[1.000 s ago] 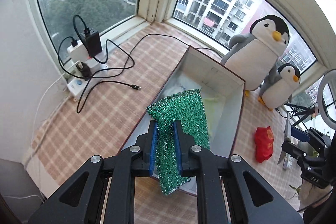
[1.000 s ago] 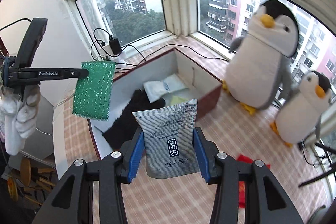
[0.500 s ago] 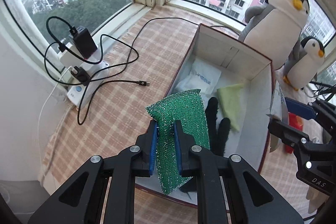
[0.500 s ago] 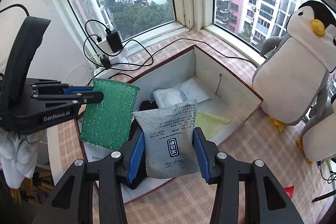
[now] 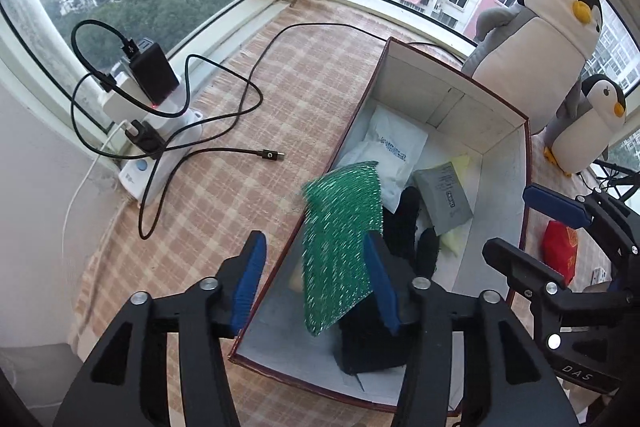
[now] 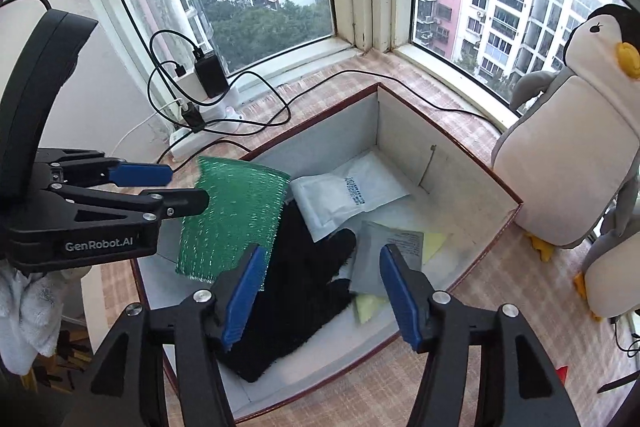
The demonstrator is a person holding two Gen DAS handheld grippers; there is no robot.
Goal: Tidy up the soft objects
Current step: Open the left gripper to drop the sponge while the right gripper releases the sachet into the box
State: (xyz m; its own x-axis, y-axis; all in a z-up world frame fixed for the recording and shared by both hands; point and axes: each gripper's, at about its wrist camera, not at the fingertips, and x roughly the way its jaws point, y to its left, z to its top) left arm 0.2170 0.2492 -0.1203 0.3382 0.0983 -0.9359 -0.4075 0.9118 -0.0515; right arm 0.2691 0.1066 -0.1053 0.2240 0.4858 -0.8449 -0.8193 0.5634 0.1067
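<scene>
Both grippers' jaws have just been opening. The left gripper [image 5: 316, 267] released the green sponge [image 5: 340, 243]; the right gripper [image 6: 322, 283] dropped the grey pouch [image 6: 384, 255] into the box [image 6: 472, 163].

I read "GenRobot.AI" in white on the black body of the left gripper [image 6: 158, 183]. "DAS" shows on the black body of the right gripper [image 5: 532, 231]. Blue print on the white packet [image 6: 348, 193] and print on the grey pouch [image 5: 442, 199] are too small to read.

light: soft window daylight | shadows: faint | blur: green sponge [image 5: 340, 247] smeared | edges: fisheye-bent, vignetted
</scene>
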